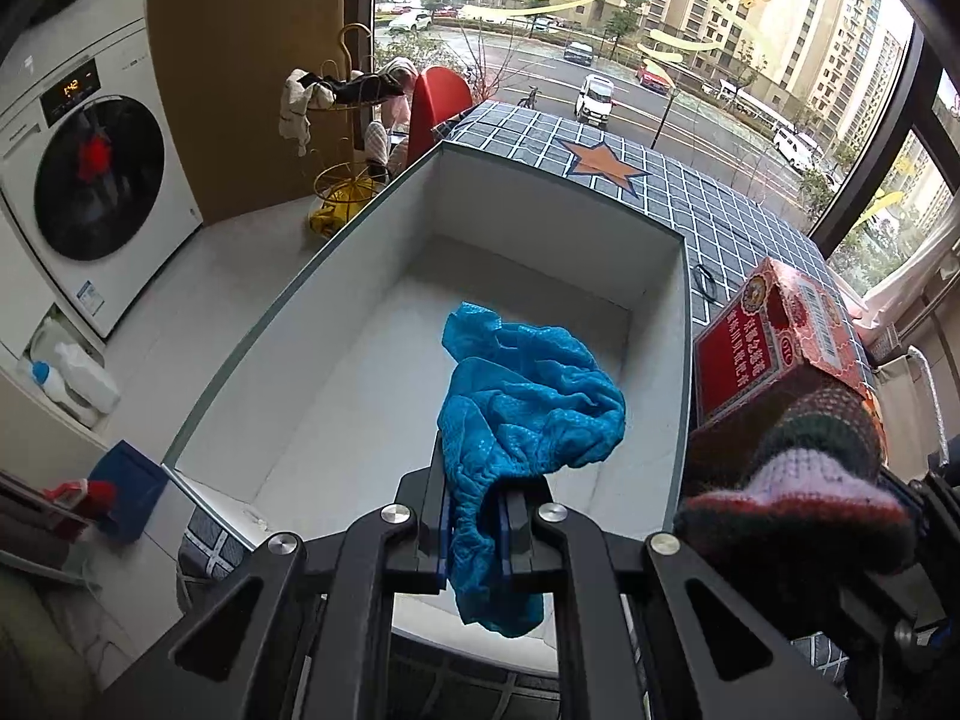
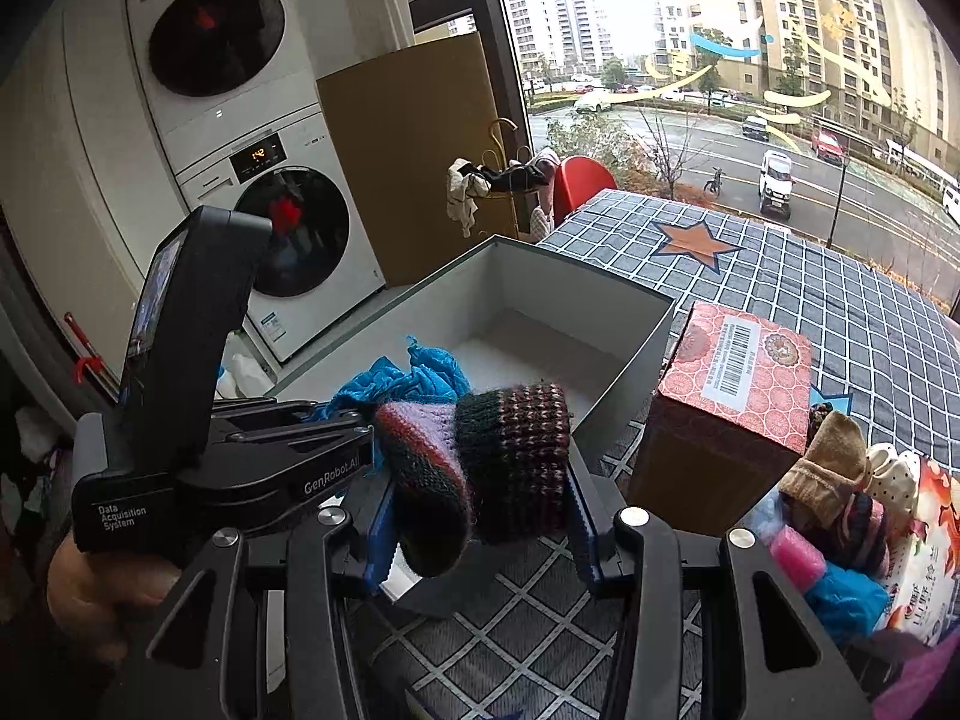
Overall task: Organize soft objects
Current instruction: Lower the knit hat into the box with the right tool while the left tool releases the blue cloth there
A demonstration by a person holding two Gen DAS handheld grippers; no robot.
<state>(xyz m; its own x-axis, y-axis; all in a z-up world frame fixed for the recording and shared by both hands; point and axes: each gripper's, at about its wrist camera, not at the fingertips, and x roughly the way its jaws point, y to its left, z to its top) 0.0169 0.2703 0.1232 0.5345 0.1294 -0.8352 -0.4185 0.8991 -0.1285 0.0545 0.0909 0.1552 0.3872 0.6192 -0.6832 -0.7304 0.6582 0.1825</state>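
My left gripper [image 1: 477, 531] is shut on a crumpled blue cloth [image 1: 522, 414], which hangs over the near end of an open white box [image 1: 336, 324]. In the right wrist view the blue cloth [image 2: 414, 378] shows at the box's [image 2: 624, 312] near left corner, behind the left gripper's black body [image 2: 198, 396]. My right gripper [image 2: 483, 531] is shut on a bundle of striped knitted fabric [image 2: 480, 462], dark green, maroon and lilac, held just before the box's near rim. That knitted bundle [image 1: 798, 474] appears at the right of the left wrist view.
A red and orange carton [image 2: 732, 396] stands right of the box on a checked grey cloth with an orange star [image 2: 696, 240]. A heap of soft items [image 2: 840, 516] lies at the right. A stacked washer and dryer [image 2: 264, 192], a brown board and a gold rack [image 2: 498, 180] stand behind.
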